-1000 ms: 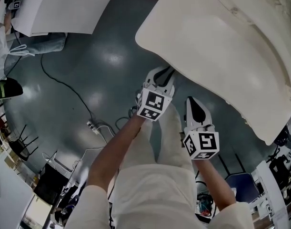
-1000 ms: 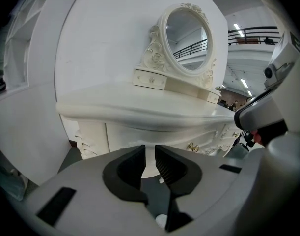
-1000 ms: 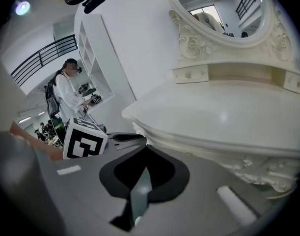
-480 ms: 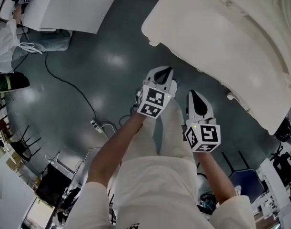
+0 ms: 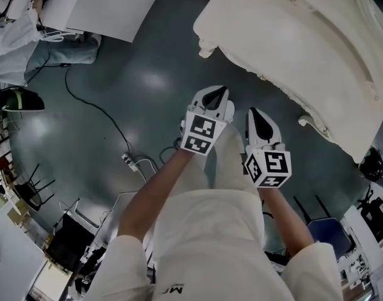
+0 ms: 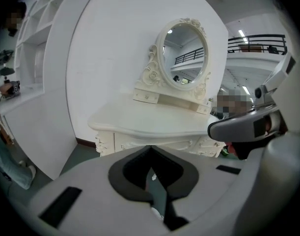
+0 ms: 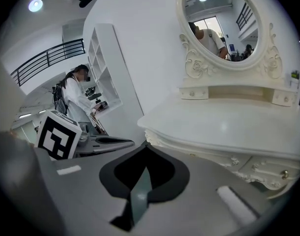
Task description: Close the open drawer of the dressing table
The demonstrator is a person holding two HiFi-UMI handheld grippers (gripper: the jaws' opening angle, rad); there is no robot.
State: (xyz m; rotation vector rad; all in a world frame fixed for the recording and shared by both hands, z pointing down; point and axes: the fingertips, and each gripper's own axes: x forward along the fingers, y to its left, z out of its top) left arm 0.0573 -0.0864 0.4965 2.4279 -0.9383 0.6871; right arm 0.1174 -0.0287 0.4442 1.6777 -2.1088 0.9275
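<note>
Glossy cream dressing table (image 5: pixel 291 36) with scalloped carved edge, oval mirror (image 6: pixel 183 53).

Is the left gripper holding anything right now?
No, the left gripper has its jaws shut tip to tip with nothing between them.

Shirt print (image 5: pixel 174 290), perhaps letters, unreadable

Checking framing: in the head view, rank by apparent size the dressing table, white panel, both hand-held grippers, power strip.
1. dressing table
2. white panel
3. left hand-held gripper and right hand-held gripper, alike; nearness inflates them
4. power strip
</note>
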